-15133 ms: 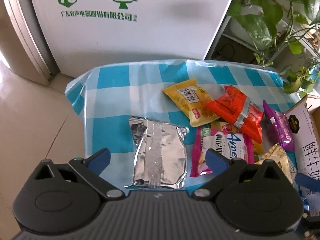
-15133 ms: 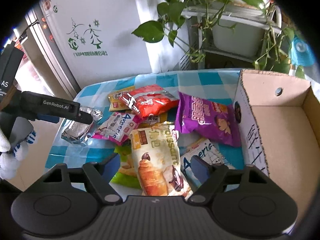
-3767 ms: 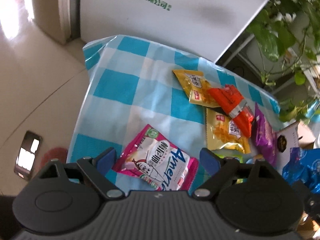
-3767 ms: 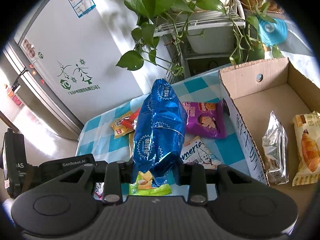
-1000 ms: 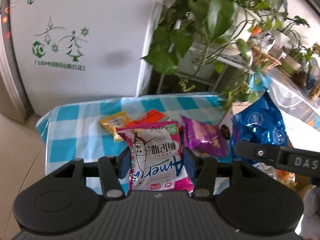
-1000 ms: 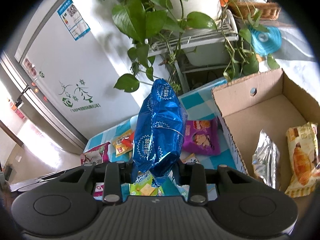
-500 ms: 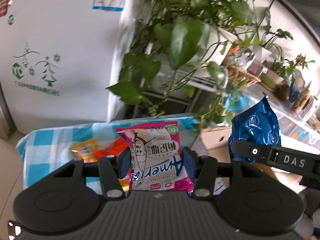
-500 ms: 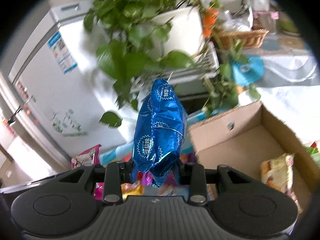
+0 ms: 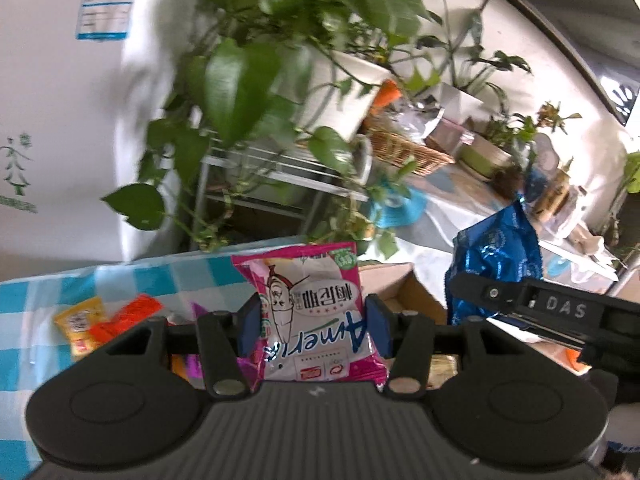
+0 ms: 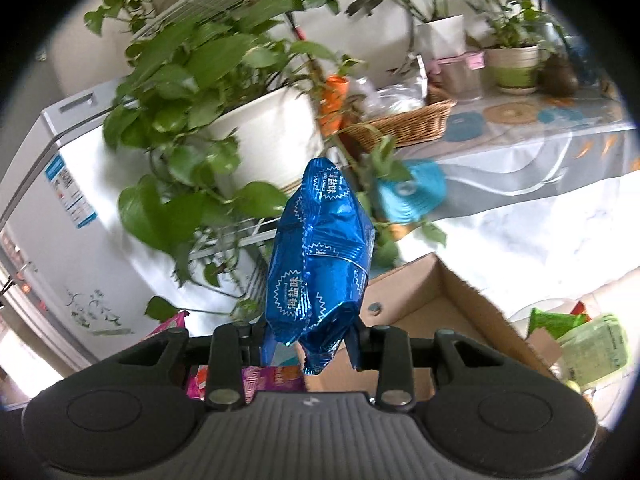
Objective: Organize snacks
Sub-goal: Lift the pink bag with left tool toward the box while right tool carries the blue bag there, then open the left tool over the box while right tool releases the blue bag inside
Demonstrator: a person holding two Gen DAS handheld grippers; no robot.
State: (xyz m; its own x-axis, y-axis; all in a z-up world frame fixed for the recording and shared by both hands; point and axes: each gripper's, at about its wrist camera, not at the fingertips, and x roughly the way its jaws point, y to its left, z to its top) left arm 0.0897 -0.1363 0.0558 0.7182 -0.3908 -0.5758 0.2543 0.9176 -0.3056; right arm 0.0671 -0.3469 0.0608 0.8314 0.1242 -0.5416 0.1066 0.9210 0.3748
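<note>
The left gripper clamps the pink packet and the right gripper clamps the blue bag, both raised, apparently for transfer to the cardboard box ahead.

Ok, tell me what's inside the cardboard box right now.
Only part of the cardboard box shows: bare brown floor and a back wall with a round hole. The blue snack bag, clamped in the right gripper, and the gripper body cover the rest, so any snacks there are hidden.
</note>
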